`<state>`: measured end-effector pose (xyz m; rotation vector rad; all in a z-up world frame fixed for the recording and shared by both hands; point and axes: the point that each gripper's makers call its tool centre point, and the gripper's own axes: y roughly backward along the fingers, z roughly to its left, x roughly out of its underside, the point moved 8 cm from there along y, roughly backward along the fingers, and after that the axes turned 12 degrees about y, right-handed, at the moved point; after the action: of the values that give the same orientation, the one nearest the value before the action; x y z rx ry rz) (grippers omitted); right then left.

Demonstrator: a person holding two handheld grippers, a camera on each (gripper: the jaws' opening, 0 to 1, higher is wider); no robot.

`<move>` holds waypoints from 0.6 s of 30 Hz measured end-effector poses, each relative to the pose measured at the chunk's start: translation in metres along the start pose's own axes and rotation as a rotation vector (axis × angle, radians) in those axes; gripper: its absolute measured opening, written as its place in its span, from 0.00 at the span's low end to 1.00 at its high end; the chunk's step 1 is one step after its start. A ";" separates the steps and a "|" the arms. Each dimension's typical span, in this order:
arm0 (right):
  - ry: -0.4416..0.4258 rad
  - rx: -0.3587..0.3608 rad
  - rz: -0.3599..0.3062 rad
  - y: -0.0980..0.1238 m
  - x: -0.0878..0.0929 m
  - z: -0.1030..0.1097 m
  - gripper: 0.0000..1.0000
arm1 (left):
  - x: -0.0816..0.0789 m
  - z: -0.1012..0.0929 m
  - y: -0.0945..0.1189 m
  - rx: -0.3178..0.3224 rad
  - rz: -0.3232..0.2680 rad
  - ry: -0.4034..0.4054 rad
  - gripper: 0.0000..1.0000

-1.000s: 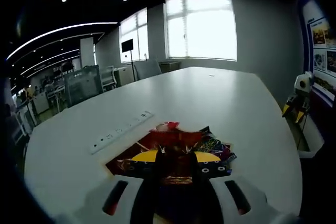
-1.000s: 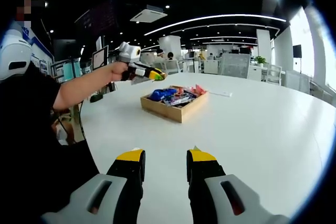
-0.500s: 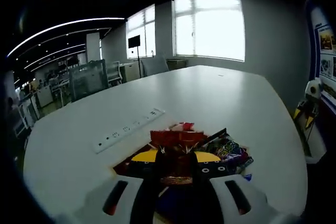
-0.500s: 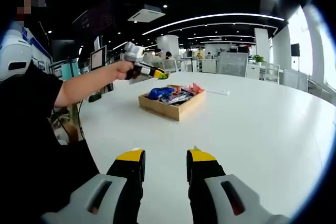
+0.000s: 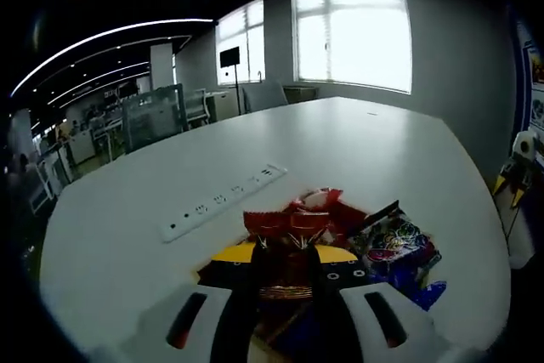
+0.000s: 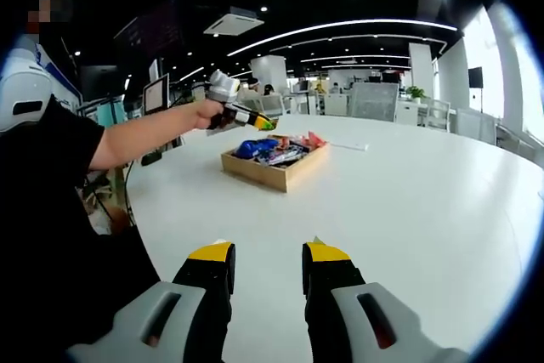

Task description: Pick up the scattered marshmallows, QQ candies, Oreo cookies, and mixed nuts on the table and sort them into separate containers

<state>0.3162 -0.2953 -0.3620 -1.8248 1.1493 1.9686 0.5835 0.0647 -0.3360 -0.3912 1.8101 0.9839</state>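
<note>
One red snack packet [image 5: 287, 225] sits clamped in the left gripper [image 5: 286, 254], apparently above the wooden tray [image 6: 274, 172]

large white desk [image 5: 357, 146], rounded edge. white power strip [image 5: 224, 202] lies flat on desk, long, row of sockets. bright window [image 5: 352, 33] behind far end of desk; small black screen on stand [image 5: 229, 59] beside window. office chair [image 5: 264, 94] at far desk edge. ceiling light strips [image 6: 357, 27] curve overhead. potted plant [image 6: 414, 93] far right, office desks and chairs beyond.
</note>
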 end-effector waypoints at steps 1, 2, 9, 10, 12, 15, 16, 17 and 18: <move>0.000 0.000 0.001 0.000 0.000 0.000 0.28 | 0.000 0.001 -0.002 -0.006 0.003 -0.001 0.28; 0.001 -0.001 0.001 0.000 0.000 0.000 0.28 | 0.000 0.002 -0.003 -0.017 0.011 -0.004 0.28; 0.001 0.010 0.003 0.003 0.000 -0.002 0.28 | 0.000 0.003 -0.010 -0.031 0.023 -0.004 0.28; -0.001 0.011 0.004 0.003 0.000 -0.002 0.28 | 0.001 0.003 -0.011 -0.033 0.027 -0.009 0.28; -0.002 0.012 0.003 0.003 0.001 -0.002 0.28 | 0.002 0.004 -0.012 -0.036 0.030 -0.009 0.28; -0.002 0.010 0.004 0.003 0.001 -0.002 0.28 | 0.002 0.006 -0.014 -0.048 0.035 0.004 0.29; -0.001 0.009 0.004 0.003 0.001 -0.002 0.28 | 0.003 0.006 -0.015 -0.052 0.039 0.004 0.29; -0.001 0.009 0.003 0.003 0.001 -0.002 0.28 | 0.004 0.007 -0.015 -0.056 0.043 0.003 0.29; -0.001 0.009 0.003 0.003 0.000 -0.002 0.28 | 0.004 0.008 -0.015 -0.059 0.045 0.004 0.30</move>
<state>0.3161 -0.2987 -0.3612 -1.8190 1.1591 1.9625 0.5962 0.0618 -0.3478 -0.3904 1.8033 1.0700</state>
